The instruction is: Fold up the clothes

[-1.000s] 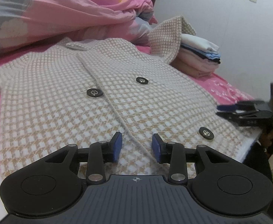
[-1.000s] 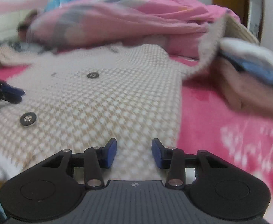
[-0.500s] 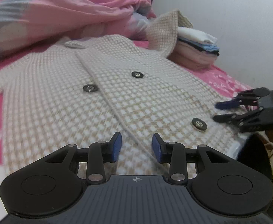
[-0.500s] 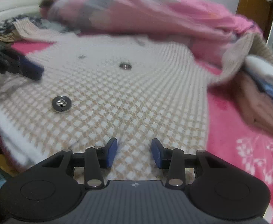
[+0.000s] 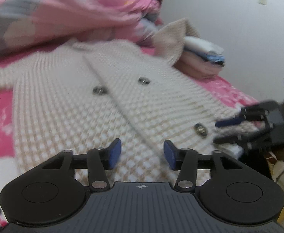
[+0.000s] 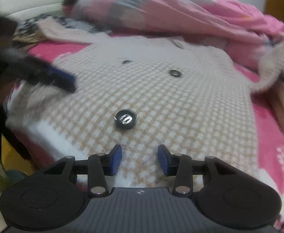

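checked knit cardigan (image 5: 68,116) lies flat, buttoned, on the pink bed (image 6: 273,145) — soft, thick, likely limp; best taken at the hem corners. left gripper (image 5: 141,152) jaws opening, nothing between; right gripper (image 6: 140,159) jaws apart, empty.

1. Bed (image 6: 277,145): covered with a pink sheet bearing white floral print, visible at lower right of the right wrist view.
2. Cardigan (image 5: 68,116): cream and tan checked knit with dark buttons, spread flat across the middle of the frame.
3. Quilt (image 5: 64,15): pink patterned, bunched along the upper left.
4. Stack of folded clothes (image 5: 202,58): upper right, one cardigan sleeve draped against it.
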Available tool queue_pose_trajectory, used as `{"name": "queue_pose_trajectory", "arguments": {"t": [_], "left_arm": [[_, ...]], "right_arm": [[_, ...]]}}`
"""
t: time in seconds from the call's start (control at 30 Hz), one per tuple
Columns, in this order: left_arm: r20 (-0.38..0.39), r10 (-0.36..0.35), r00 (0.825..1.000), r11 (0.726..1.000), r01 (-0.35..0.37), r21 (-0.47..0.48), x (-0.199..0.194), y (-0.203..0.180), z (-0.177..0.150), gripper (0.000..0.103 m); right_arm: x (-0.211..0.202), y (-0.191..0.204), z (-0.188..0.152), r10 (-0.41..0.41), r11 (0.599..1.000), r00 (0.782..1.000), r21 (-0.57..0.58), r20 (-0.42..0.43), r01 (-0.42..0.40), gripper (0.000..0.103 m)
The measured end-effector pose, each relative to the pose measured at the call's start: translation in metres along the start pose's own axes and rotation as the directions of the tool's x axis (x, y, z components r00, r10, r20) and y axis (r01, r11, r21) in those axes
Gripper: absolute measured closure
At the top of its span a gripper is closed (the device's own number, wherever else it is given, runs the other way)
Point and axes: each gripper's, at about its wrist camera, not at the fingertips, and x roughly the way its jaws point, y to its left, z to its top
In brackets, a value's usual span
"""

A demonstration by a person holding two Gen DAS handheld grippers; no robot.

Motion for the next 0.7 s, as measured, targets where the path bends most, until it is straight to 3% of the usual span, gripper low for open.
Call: {"name": "queue_pose_trajectory", "arguments": {"t": [0.07,0.13,0.23,0.3,0.33,0.43,0.5,0.6,0.7], "left_arm": [[0.032,-0.031,0.999,0.999,0.030,0.038,-0.003,-0.008,0.000,0.026],[0.024,-0.049,0.999,0.996,0.047,0.077,0.001,-0.016,-0.004,0.019],[-0.081,-0.014,0.997,0.991,0.025,0.135,0.021,-0.026,-0.015,0.019],[-0.098,0.003,0.995,0.986,0.014,0.167,0.021,-0.029,-0.016,0.019],[-0.100,-0.022,0.995,0.989,0.037,0.146,0.016,-0.027,-0.010,0.019],[-0.061,-0.070,0.996,0.995,0.073,0.063,0.006,-0.016,0.014,0.018],[-0.022,-0.074,0.997,0.995,0.075,0.059,0.005,-0.012,0.031,0.018],[0.016,-0.043,0.999,0.996,0.042,0.082,0.017,-0.011,0.054,0.018],[0.020,0.002,1.000,0.997,-0.003,0.072,0.042,-0.006,0.074,0.020]], "right_arm": [[-0.014,0.003,0.006,0.007,1.000,0.998,0.000,0.059,-0.007,0.059],[-0.013,0.005,0.006,0.030,1.000,0.997,0.005,0.072,-0.031,0.058],[0.012,0.009,-0.011,0.010,1.000,1.000,-0.003,-0.027,-0.010,0.055],[0.009,-0.002,-0.010,0.034,0.999,0.999,0.044,-0.022,-0.033,0.055],[0.005,-0.008,-0.007,0.035,0.997,0.999,0.067,-0.015,-0.034,0.055],[-0.010,-0.028,0.015,0.003,0.994,0.999,0.112,0.047,-0.008,0.055],[-0.014,-0.044,0.028,-0.016,0.991,0.994,0.135,0.107,0.001,0.055],[-0.006,-0.064,0.047,-0.059,0.984,0.983,0.175,0.173,0.029,0.055],[0.029,-0.085,0.051,-0.075,0.968,0.987,0.248,0.144,0.037,0.055]]}}
